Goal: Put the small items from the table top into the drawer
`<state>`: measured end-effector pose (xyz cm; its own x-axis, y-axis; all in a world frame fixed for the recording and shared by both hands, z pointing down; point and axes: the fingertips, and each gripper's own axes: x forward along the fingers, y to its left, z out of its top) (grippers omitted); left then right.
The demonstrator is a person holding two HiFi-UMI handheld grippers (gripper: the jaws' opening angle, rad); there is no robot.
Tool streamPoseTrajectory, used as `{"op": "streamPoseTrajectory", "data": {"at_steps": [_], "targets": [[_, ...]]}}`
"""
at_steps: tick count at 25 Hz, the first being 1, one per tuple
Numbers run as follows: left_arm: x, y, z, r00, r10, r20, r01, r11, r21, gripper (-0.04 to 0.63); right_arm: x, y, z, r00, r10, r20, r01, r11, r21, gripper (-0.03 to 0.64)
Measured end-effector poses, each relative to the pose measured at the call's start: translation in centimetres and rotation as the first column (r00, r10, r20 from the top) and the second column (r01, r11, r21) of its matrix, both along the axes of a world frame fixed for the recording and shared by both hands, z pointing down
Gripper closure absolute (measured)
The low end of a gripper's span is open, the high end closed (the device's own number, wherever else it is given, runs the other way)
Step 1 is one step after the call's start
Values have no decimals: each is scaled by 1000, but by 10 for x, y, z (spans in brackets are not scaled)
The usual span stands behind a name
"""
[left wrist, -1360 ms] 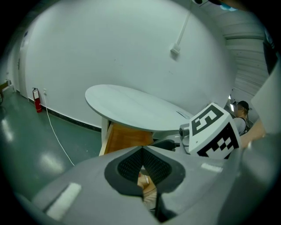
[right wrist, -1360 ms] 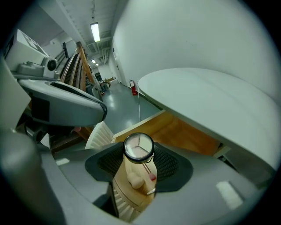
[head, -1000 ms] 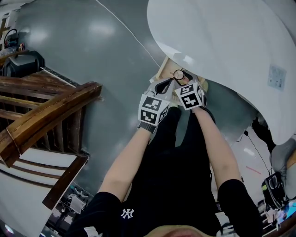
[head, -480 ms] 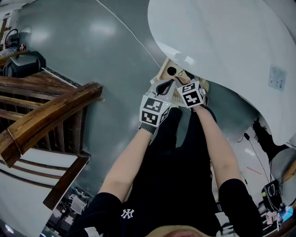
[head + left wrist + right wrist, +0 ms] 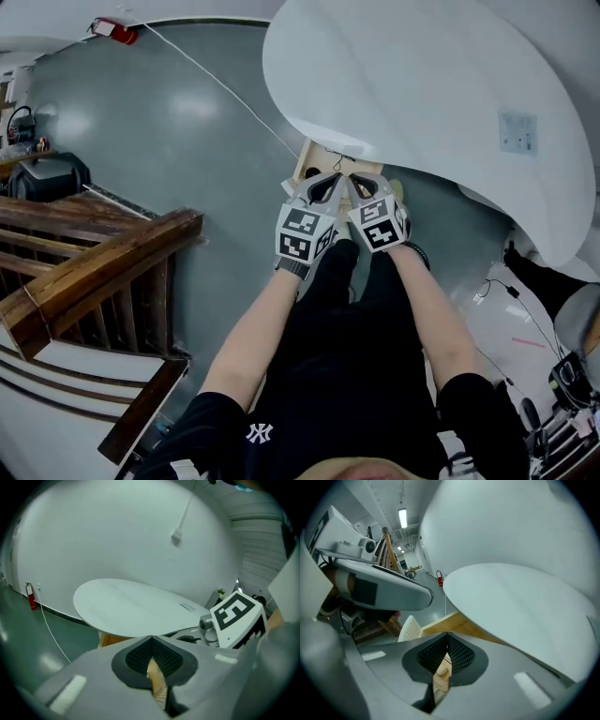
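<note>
Well, the right gripper is clenched on nothing: its jaws have just been closing, and only drawer wood shows thru the slit behind the pads. The left gripper, just beside it, is likewise pinched together & empty. Both hang over the front of the open wooden drawer, which juts from under the white table top. No small item shows now. The last one is prob. inside the drawer, but the grippers cover most of its inside, so I can't confirm. Such an item should be light, stiff and apt to roll or skid on smooth pads, so take it across its rim w/ the pad tips, squarely, not by one edge. Vs. a second ago: a small item, dark & round, was then at the right gripper's tips above the drawer. Half a sec ago it lay in the drawer w/ those jaws apart. Now both grippers sit a bit back from the opening and it's out of sight.
</note>
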<state>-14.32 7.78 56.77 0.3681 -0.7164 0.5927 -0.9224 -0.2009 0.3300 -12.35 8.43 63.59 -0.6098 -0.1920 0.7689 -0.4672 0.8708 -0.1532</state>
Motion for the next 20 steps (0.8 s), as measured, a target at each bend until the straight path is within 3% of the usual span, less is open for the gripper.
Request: {"op": "streamPoseTrajectory", "data": {"at_steps": [10, 20], "targets": [[51, -30, -59, 995, 104, -8, -103, 990, 98, 595, 62, -32, -88, 983, 157, 90, -166, 981, 101, 589], [95, -49, -88, 986, 162, -38, -156, 980, 122, 595, 99, -60, -134, 958, 243, 154, -266, 952, 150, 589]]}}
